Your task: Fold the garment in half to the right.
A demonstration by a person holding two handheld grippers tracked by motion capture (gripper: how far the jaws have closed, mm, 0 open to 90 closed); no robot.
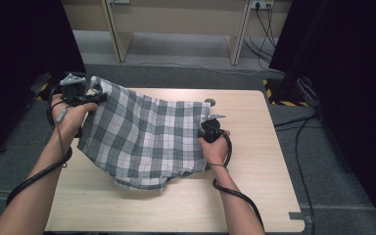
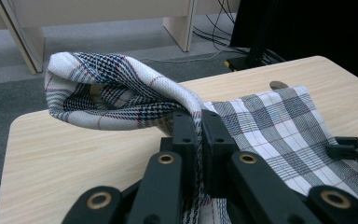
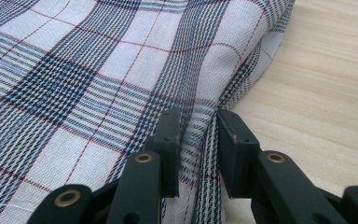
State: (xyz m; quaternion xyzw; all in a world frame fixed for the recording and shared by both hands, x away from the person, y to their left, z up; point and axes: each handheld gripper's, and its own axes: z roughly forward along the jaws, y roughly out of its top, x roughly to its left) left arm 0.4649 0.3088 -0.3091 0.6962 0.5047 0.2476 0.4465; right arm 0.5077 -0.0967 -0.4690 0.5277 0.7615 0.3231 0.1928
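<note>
- A checked cloth (image 1: 144, 139) lies spread over the middle of a wooden table (image 1: 254, 196), lifted at two corners; no brand, label or writing can be read on it.
- The left gripper (image 1: 94, 98), at ten o'clock from the cloth's middle, is clamped tight on the far-left corner, which curls over its jaws in the left gripper view (image 2: 199, 122).
- The right gripper (image 1: 206, 123), at three o'clock, pinches a bunched fold at the cloth's right edge, the fabric filling the gap between its jaws in the right gripper view (image 3: 199, 122).
- The left hand (image 1: 68, 117) is raised off the table's left edge, forearm angled inward; the right hand (image 1: 215, 149) points away from the person, a cable (image 1: 235, 193) looping from its wrist.
</note>
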